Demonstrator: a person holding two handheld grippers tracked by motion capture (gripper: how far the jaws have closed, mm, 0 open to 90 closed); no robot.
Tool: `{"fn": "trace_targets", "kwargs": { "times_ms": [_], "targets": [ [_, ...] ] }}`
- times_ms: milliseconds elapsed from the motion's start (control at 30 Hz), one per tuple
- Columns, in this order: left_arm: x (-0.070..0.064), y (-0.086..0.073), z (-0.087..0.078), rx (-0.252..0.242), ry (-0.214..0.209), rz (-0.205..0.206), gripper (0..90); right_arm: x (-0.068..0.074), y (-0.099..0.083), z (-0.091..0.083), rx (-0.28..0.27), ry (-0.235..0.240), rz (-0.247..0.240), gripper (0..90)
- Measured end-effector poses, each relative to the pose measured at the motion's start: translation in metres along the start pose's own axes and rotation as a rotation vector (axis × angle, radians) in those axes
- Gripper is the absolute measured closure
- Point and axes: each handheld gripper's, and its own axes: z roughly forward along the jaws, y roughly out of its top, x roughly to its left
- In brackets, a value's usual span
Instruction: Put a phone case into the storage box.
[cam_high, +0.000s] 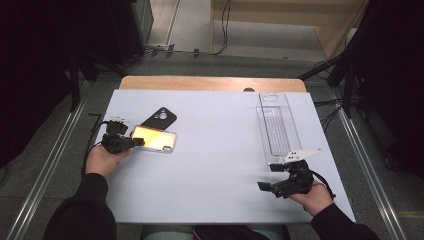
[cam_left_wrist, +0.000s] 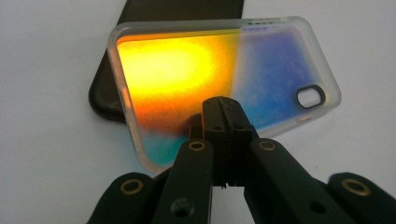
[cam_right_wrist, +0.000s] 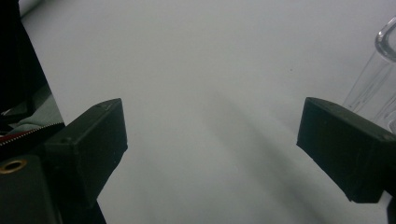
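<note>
A translucent phone case (cam_high: 154, 138) with an orange-to-blue sheen lies at the table's left, its far edge overlapping a black phone (cam_high: 161, 117) that is face down. My left gripper (cam_high: 136, 142) holds the case by its near left rim. In the left gripper view the jaws (cam_left_wrist: 222, 105) are pressed together over the case (cam_left_wrist: 210, 65), with the black phone (cam_left_wrist: 105, 98) behind it. My right gripper (cam_high: 265, 186) rests near the front right of the table, open, with only bare white surface between its jaws (cam_right_wrist: 210, 140).
A long clear plastic tray (cam_high: 277, 127) lies at the right, running toward the far edge; its corner shows in the right gripper view (cam_right_wrist: 373, 88). A white mat (cam_high: 215, 165) covers the wooden table. Dark stands and cables surround the table.
</note>
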Motion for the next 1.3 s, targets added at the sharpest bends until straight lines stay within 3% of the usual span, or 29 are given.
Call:
{"fn": "trace_targets", "kwargs": {
  "times_ms": [300,633,967,1200,1300],
  "targets": [
    [-0.005,-0.006,-0.001,0.032,-0.039,0.006,90.0,-0.001,0.0,0.0,-0.001,0.0,0.002,6.8],
    [-0.019,-0.016,0.004,0.075,-0.081,0.025,90.0,-0.001,0.001,0.0,0.0,-0.002,0.001,6.8],
    [-0.028,-0.024,0.006,0.084,-0.157,-0.008,90.0,-0.001,0.001,0.0,-0.001,-0.002,-0.001,6.8],
    [-0.037,-0.029,0.005,0.101,-0.184,0.001,90.0,-0.002,0.001,0.0,-0.006,-0.005,0.002,6.8],
    [-0.035,-0.03,0.004,0.096,-0.208,-0.022,89.9,-0.002,0.001,0.0,-0.005,-0.003,0.001,6.8]
  ]
}}
